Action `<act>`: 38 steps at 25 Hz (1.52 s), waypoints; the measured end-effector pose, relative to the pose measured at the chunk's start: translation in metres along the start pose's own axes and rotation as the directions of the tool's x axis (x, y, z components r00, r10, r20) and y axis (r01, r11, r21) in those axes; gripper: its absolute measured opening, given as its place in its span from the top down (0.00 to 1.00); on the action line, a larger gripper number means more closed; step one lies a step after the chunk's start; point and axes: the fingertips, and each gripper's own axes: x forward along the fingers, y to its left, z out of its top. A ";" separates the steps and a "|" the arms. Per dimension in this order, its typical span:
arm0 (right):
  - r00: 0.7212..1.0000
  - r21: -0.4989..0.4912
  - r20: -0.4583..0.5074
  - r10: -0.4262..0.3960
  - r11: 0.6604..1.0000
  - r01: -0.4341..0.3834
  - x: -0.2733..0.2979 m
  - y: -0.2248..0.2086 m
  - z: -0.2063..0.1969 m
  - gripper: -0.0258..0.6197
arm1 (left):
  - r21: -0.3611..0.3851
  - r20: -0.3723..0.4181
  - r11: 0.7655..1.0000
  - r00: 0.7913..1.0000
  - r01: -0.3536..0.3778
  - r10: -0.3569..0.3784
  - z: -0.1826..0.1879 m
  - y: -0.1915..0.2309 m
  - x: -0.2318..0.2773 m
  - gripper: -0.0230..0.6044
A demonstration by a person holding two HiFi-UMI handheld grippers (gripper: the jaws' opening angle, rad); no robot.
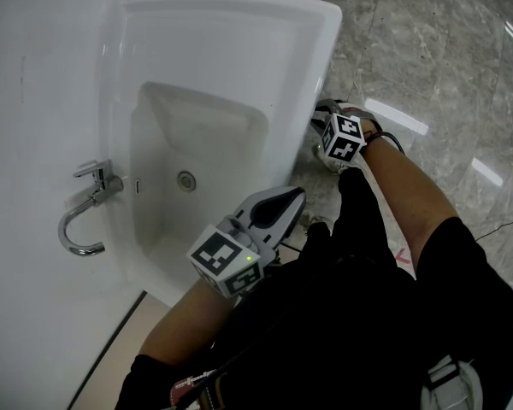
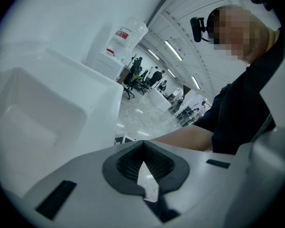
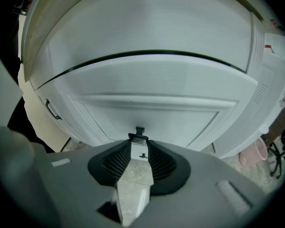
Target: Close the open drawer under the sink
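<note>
My left gripper point(image 1: 292, 199) hangs closest, over the near rim of the sink point(image 1: 239, 41), jaws closed tip to tip on nothing; I judge it has no part in this. Lower down, my right gripper point(image 3: 139, 145) points at the drawer point(image 3: 147, 84) under the sink. Its jaws stand apart, and the small black handle point(image 3: 139, 133) sits right at their tips; whether the pads touch it I cannot tell. A dark gap runs along the drawer's top edge, so I judge it not yet home. The step in hand is the push. Next I should press squarely into the front at the handle, so it slides in without skewing.
</note>
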 end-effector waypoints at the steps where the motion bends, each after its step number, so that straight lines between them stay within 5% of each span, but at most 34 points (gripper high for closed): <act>1: 1.000 0.000 0.001 -0.001 1.000 0.001 0.001 0.000 0.001 0.79 | -0.004 0.001 1.000 1.000 -0.003 0.003 0.001 0.001 -0.001 0.96; 28: 0.996 -0.055 -0.084 0.031 0.998 -0.036 0.018 -0.002 0.018 0.75 | -0.029 0.036 1.000 0.999 -0.005 0.006 0.010 0.012 -0.008 0.96; 33: 0.992 -0.140 -0.116 0.046 0.988 -0.062 0.016 -0.006 0.020 0.75 | -0.034 0.053 0.999 0.998 -0.015 0.017 0.017 0.013 -0.008 0.96; 38: 0.994 -0.072 -0.100 0.038 0.996 -0.045 0.015 -0.006 0.007 0.74 | -0.046 0.064 0.998 0.997 -0.041 0.044 0.021 0.013 -0.015 0.96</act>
